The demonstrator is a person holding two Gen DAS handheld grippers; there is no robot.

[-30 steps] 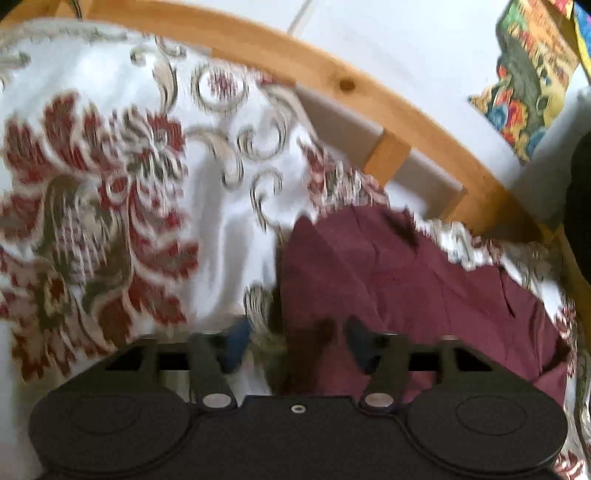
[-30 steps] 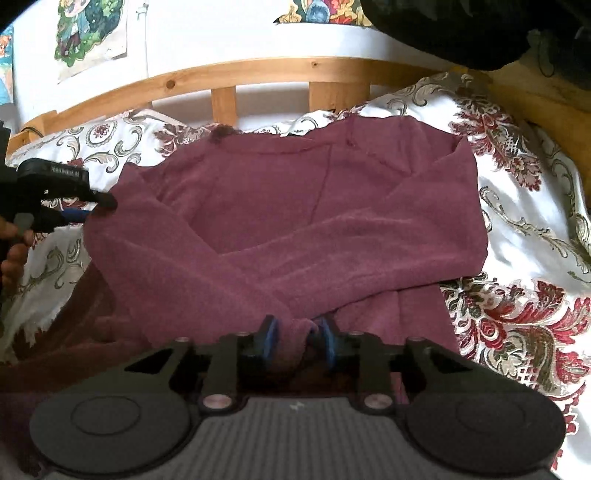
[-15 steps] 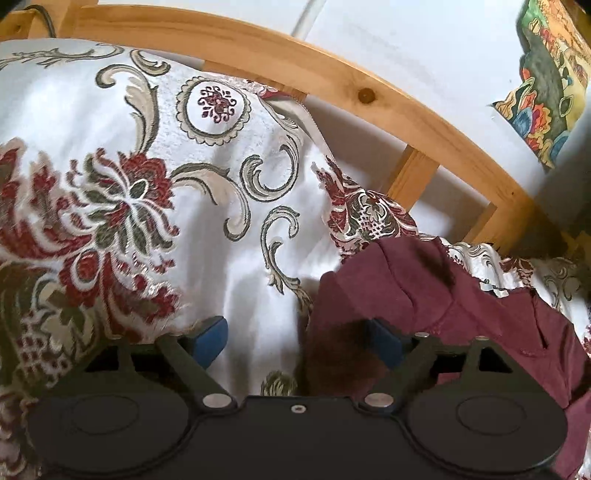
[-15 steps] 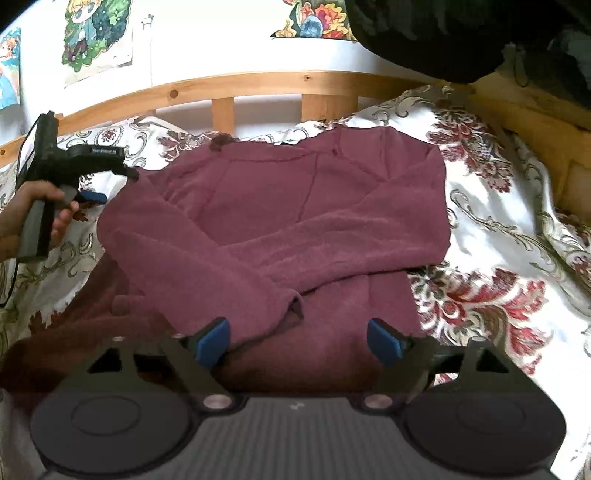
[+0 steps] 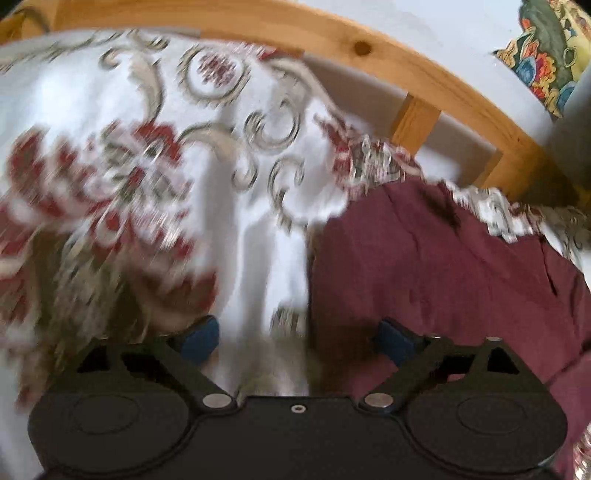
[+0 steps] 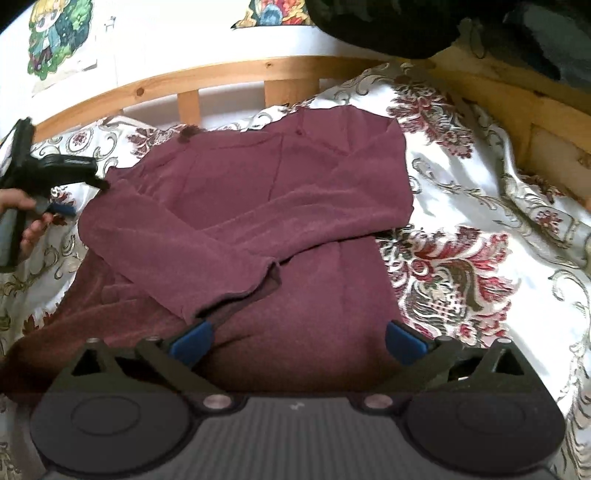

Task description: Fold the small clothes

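Note:
A maroon sweater [image 6: 258, 206] lies flat on the floral bedspread [image 6: 480, 258], with one sleeve folded across its body and the cuff [image 6: 266, 269] near its lower part. My right gripper [image 6: 298, 339] hovers over the sweater's lower body, its jaws opening wide, and its pads press on nothing. In the blurred left wrist view, my left gripper [image 5: 297, 338] is also opening, with the sweater's shoulder edge [image 5: 424, 266] under its right half and not pinched. The right wrist view shows the left gripper [image 6: 83, 197] beside the sweater's left shoulder, held by a hand [image 6: 22, 218].
A wooden bed rail [image 6: 229, 77] runs behind the sweater and along the right side [image 6: 535, 110]. Posters [image 6: 59, 37] hang on the white wall. A dark bulky item [image 6: 388, 26] sits at the top right. Bedspread [image 5: 147, 166] stretches left of the sweater.
Both grippers have opened and let go of the sweater cloth they pinched. The right gripper has drawn back, and the sleeve now rests across the body. The left gripper shifted slightly.

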